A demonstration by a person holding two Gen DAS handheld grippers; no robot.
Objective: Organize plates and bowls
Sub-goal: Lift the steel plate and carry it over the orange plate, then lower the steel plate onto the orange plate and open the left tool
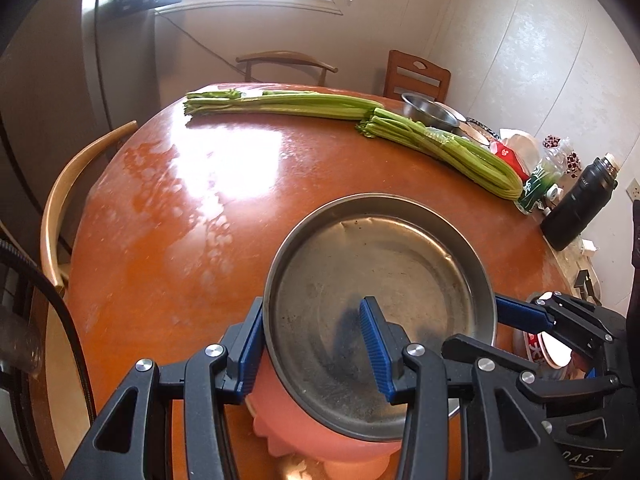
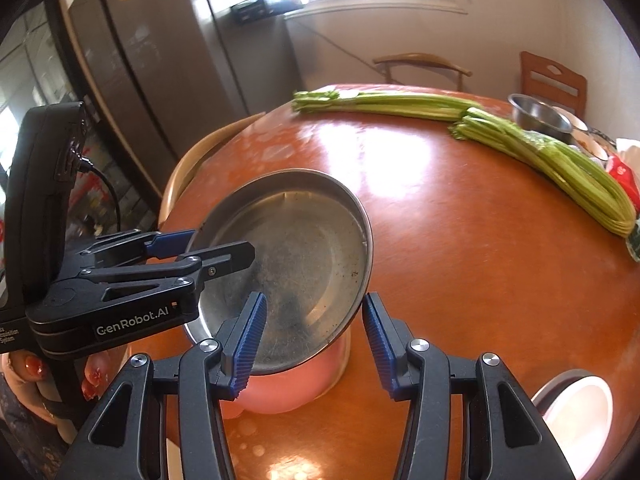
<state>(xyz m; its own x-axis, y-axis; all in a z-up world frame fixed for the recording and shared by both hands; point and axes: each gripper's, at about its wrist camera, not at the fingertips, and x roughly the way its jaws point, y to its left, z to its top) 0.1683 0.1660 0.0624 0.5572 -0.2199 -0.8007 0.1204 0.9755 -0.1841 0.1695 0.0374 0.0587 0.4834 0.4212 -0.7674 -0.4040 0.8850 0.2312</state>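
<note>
Left gripper [image 1: 312,346]: my jaws straddle the near-left rim of the round stainless steel plate [image 1: 380,280], one finger outside, one inside; I can't tell whether they clamp it.
Plate position: tilted atop the pink plastic bowl [image 2: 296,380], on the orange round desk [image 2: 460,260].
Right gripper [image 2: 314,344]: my jaws are spread around the plate's near-right edge.
Far right: small steel bowl [image 2: 538,116] behind the green celery stalks [image 2: 560,168].

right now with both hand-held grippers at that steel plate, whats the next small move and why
Probably ease the steel plate down flat onto the pink bowl. The left hand-held gripper and the right hand-held gripper each straddle its rim, and the plate sits tilted over the bowl, so levelling it before letting go should stop it sliding onto the table.
</note>
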